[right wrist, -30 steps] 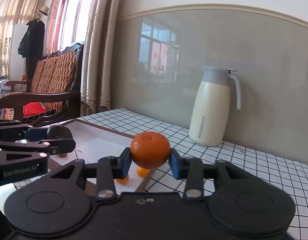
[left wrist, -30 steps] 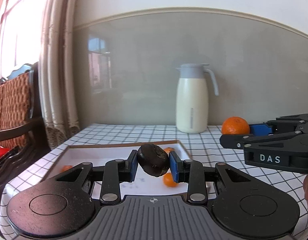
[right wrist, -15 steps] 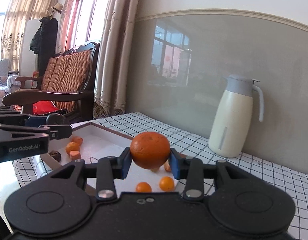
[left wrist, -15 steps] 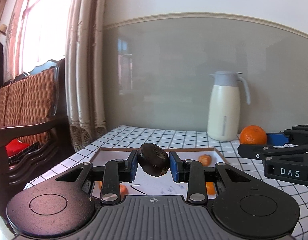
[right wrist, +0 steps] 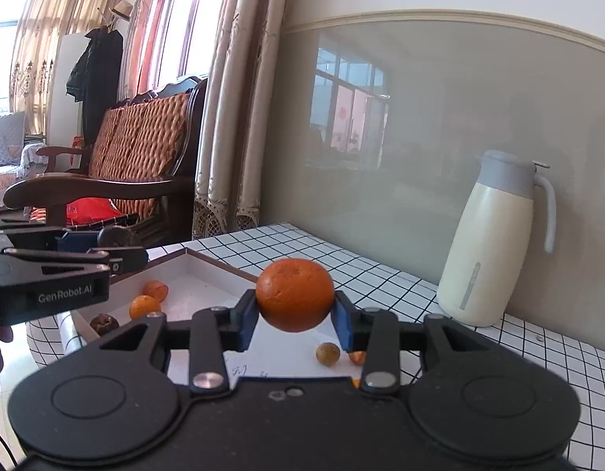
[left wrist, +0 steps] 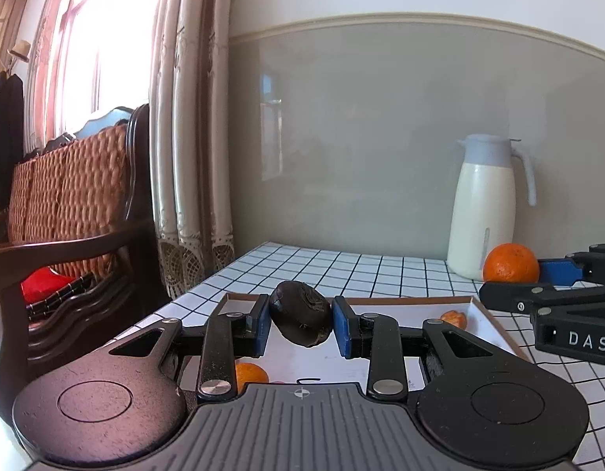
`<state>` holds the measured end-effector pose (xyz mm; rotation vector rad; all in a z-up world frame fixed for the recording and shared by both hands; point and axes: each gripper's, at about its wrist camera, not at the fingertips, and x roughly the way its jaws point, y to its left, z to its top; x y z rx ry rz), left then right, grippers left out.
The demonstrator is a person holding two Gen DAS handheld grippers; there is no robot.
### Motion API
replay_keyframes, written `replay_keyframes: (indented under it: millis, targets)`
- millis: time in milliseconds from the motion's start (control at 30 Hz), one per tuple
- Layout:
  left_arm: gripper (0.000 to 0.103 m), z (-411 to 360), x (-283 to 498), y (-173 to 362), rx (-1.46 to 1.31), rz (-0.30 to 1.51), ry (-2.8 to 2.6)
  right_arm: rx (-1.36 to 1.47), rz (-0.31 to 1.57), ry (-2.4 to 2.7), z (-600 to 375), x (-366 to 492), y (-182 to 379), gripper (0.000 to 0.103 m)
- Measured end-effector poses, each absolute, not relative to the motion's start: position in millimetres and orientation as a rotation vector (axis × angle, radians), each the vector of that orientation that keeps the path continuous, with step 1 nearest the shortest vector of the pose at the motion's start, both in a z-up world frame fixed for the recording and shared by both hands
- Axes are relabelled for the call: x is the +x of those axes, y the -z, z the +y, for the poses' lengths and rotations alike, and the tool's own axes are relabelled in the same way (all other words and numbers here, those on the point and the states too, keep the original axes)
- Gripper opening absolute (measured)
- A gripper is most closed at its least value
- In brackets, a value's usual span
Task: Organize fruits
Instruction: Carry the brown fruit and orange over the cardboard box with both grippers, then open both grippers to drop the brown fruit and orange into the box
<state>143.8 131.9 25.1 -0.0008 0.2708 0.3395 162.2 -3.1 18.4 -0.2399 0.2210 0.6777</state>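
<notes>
1. Landmark: shallow white tray (left wrist: 487, 316) with a brown rim, lying on the checked tablecloth (left wrist: 365, 271). All places below are given relative to it.
2. Left gripper (left wrist: 300, 320): blue pads clenched on a dark wrinkled fruit (left wrist: 300, 320). The fruit is held in the air above the tray's near half, clear of the tray floor.
3. Right gripper (right wrist: 295, 301): pads clamped on a large orange (right wrist: 295, 300), one pad on each side. The orange hangs over the tray, not touching it.
4. In the left wrist view the right gripper enters from the right side of the tray, with the large orange at its tip above the tray's far right corner.
5. In the right wrist view the left gripper enters from the left, above the tray's left edge, with the dark fruit at its tip.
6. On the tray floor: two small oranges (right wrist: 144, 306) just beside each other near the left wall, and a brown wrinkled fruit (right wrist: 103, 322) near them.
7. Also in the tray: a small tan round fruit (right wrist: 327, 354) and an orange piece just beside it, partly hidden by the right gripper.
8. A cream jug (right wrist: 494, 243) with a grey lid stands upright on the tablecloth beyond the tray, to its right, against the wall.
9. A wooden bench (right wrist: 118, 165) with a woven back stands off the table, beyond the tray's left side, by the curtain (left wrist: 184, 149).
</notes>
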Motion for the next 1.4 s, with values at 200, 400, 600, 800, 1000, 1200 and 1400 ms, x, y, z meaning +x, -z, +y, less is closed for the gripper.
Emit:
replay_keyframes:
  millis: [200, 400, 600, 800, 1000, 1200, 1400]
  targets:
    - [0.033, 142, 157, -22, 0.000, 0.277, -0.348, -0.234, 0.246, -0.675, 2, 177, -13, 0.032]
    - [0.034, 151, 173, -15, -0.004, 0.298, -0.352, -0.242, 0.280, -0.683, 14, 192, -5, 0.032]
    - [0.034, 162, 193, -9, -0.016, 0.321, -0.355, -0.268, 0.321, -0.678, 28, 212, 2, 0.032]
    - [0.033, 171, 212, -5, -0.023, 0.340, -0.362, -0.265, 0.346, -0.684, 35, 232, 5, 0.032]
    - [0.034, 174, 228, 1, -0.020, 0.376, -0.365, -0.287, 0.423, -0.714, 47, 252, 10, 0.033]
    - [0.103, 170, 233, 8, -0.007, 0.380, -0.414, -0.302, 0.337, -0.608, 46, 250, 11, 0.098]
    - [0.103, 176, 220, 3, -0.032, 0.308, -0.463, -0.245, 0.294, -0.568, 27, 252, 4, 0.096]
